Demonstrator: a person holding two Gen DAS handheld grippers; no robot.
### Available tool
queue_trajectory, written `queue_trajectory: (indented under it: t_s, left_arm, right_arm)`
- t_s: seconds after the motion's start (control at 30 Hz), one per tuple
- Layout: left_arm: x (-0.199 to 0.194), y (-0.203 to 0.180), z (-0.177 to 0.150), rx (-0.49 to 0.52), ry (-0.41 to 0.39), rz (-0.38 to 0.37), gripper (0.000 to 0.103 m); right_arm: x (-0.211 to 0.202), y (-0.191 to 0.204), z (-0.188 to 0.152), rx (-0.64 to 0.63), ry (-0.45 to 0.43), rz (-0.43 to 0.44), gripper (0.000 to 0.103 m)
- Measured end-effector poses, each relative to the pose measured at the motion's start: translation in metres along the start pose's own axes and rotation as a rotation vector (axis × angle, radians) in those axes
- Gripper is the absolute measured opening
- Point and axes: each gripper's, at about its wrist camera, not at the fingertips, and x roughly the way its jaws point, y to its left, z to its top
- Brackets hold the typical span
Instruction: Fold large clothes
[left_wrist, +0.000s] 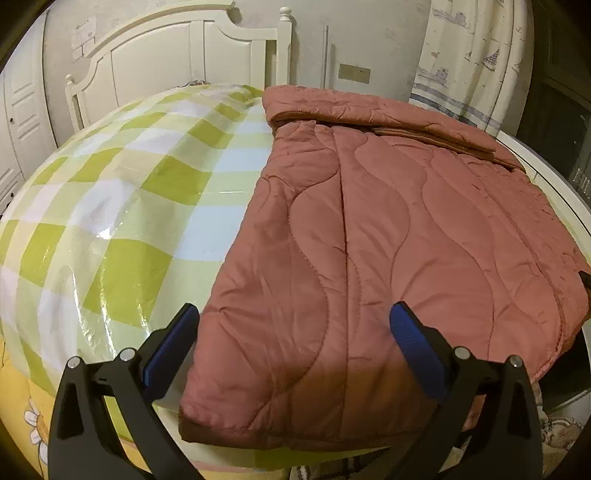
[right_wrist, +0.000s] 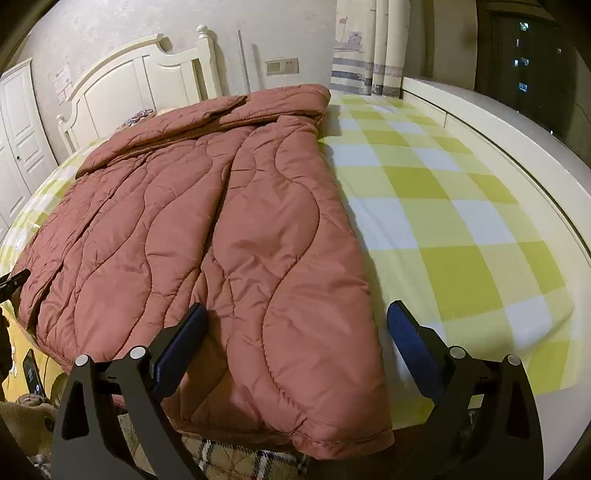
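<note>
A rust-pink quilted coat (left_wrist: 369, 240) lies spread flat on a bed with a green and white checked cover (left_wrist: 129, 203), its collar end folded over toward the headboard. My left gripper (left_wrist: 294, 308) hangs open over the coat's near left hem corner; one finger is above the cover, the other above the quilting. In the right wrist view the same coat (right_wrist: 221, 221) fills the left half of the checked cover (right_wrist: 443, 221). My right gripper (right_wrist: 298, 305) is open above the near right hem corner, straddling the coat's right edge. Neither gripper's pads press on the fabric.
A cream headboard (left_wrist: 166, 48) and a wall stand at the far end, with a curtain (left_wrist: 472, 55) at the back right. A white ledge (right_wrist: 517, 147) runs along the bed's right side. A wardrobe (right_wrist: 18, 129) stands far left. A plaid rug (right_wrist: 240, 458) lies below the bed's foot.
</note>
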Motion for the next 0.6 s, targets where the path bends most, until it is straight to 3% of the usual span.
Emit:
queue_trajectory:
  t_s: [0.03, 0.1, 0.13, 0.17, 0.2, 0.27, 0.4, 0.6]
  left_arm:
    - [0.000, 0.000, 0.001, -0.003, 0.005, -0.003, 0.101]
    - [-0.001, 0.001, 0.003, -0.010, 0.006, -0.015, 0.094]
    - [-0.005, 0.001, 0.003, -0.010, -0.004, -0.033, 0.066]
    - [-0.008, 0.003, 0.004, -0.015, -0.005, -0.094, 0.037]
    - [-0.010, 0.005, 0.004, -0.039, 0.010, -0.170, 0.029]
    - [-0.010, 0.008, 0.005, -0.054, 0.021, -0.213, 0.018]
    - [-0.032, 0.024, 0.007, -0.142, -0.026, -0.378, 0.014]
    - [-0.116, 0.062, 0.002, -0.256, -0.245, -0.675, 0.006]
  right_arm:
    - [-0.001, 0.001, 0.000, -0.004, -0.011, 0.001, 0.065]
    - [-0.005, 0.001, 0.000, 0.012, -0.034, 0.059, 0.040]
    - [-0.005, 0.000, 0.000, 0.023, -0.034, 0.088, 0.029]
    - [-0.005, -0.001, 0.000, 0.038, -0.032, 0.124, 0.027]
    - [-0.006, -0.003, 0.000, 0.054, -0.034, 0.148, 0.025]
    - [-0.006, -0.006, -0.002, 0.087, -0.034, 0.196, 0.023]
    - [-0.019, -0.015, -0.005, 0.161, -0.056, 0.324, 0.020]
    - [-0.078, -0.022, -0.009, 0.211, -0.158, 0.546, 0.019]
